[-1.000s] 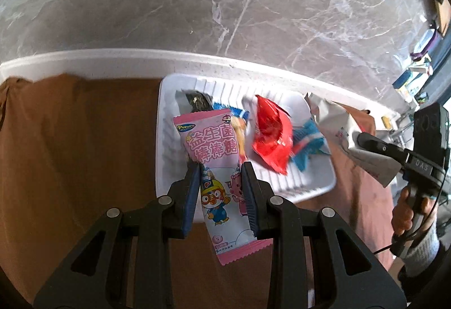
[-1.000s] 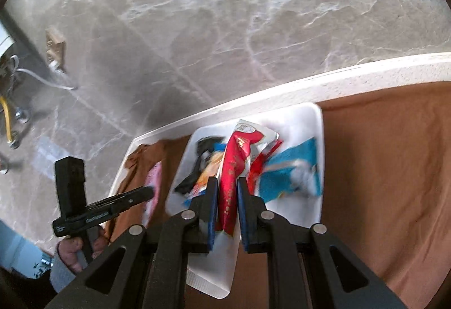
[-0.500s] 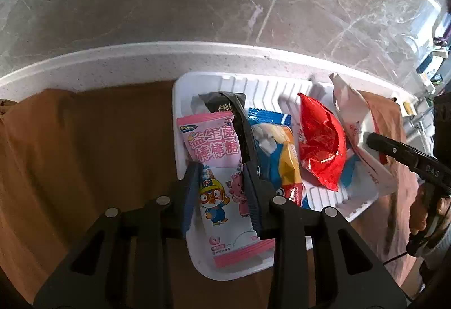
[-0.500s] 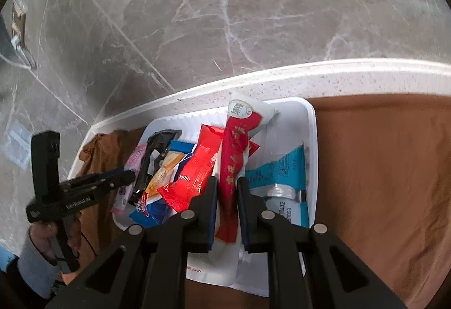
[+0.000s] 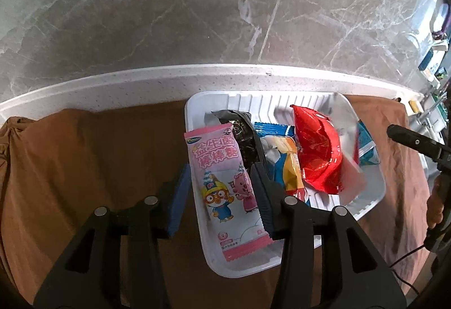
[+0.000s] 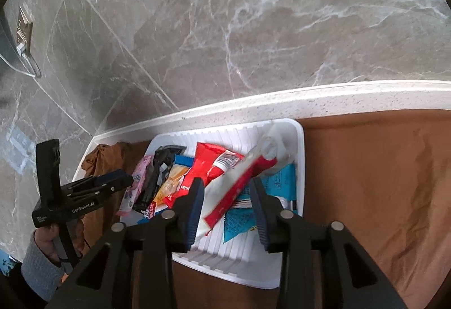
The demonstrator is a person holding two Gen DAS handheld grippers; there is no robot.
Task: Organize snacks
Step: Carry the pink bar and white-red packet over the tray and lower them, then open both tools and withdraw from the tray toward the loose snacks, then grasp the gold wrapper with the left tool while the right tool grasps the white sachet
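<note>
A white ribbed tray (image 5: 375,190) (image 6: 298,145) on a brown cloth holds several snack packs. My left gripper (image 5: 221,190) is open, its fingers either side of a pink cartoon pack (image 5: 222,182) that lies on the tray's left side. Beside it lie a black pack (image 5: 245,139), a blue-and-yellow pack (image 5: 287,165) and a red pack (image 5: 318,154). My right gripper (image 6: 227,207) is open over the tray. A red-and-white pack (image 6: 239,185), blurred, lies between its fingers, on top of a blue pack (image 6: 279,182).
The brown cloth (image 5: 98,156) (image 6: 380,182) covers a white speckled counter (image 5: 141,83) against a grey marble wall. The cloth is bunched at its left end (image 5: 14,139). Each gripper shows in the other's view, the right (image 5: 417,145) and the left (image 6: 84,196).
Both grippers have opened and let go of their packs into the tray. The pink pack now lies in the tray; the red-and-white pack has dropped onto the blue pack.
</note>
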